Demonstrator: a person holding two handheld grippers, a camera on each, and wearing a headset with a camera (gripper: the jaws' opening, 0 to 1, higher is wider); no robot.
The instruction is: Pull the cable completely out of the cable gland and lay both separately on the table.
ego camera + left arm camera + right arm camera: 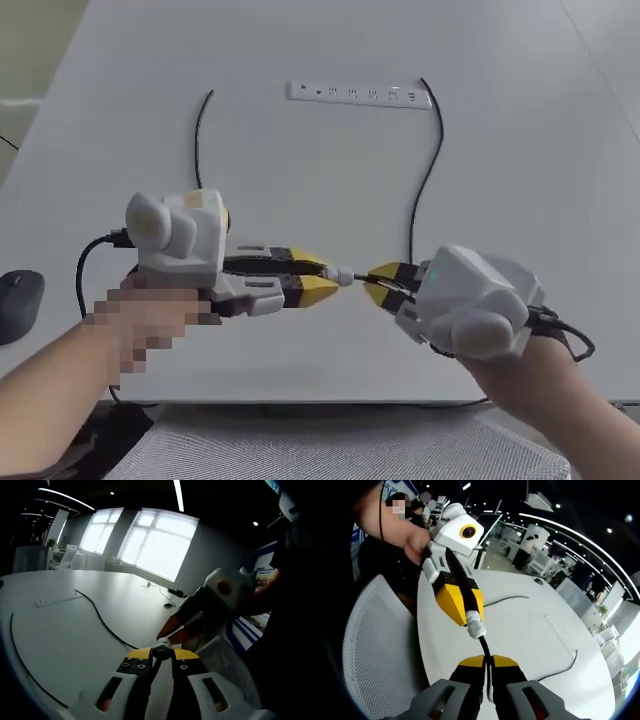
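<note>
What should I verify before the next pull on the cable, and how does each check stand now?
1. Left gripper shut on the cable gland: ok.
2. Right gripper shut on the cable, close to the gland: ok.
3. Cable out of the gland: not ok, it runs into it.
4. Grippers facing each other for a straight pull: ok.
5. Bare table below for laying both parts: ok.
6. Gland nut loosened: cannot tell.

The mouse (18, 303) is cut by the left edge; the cable (484, 647) end hides between the jaws.
</note>
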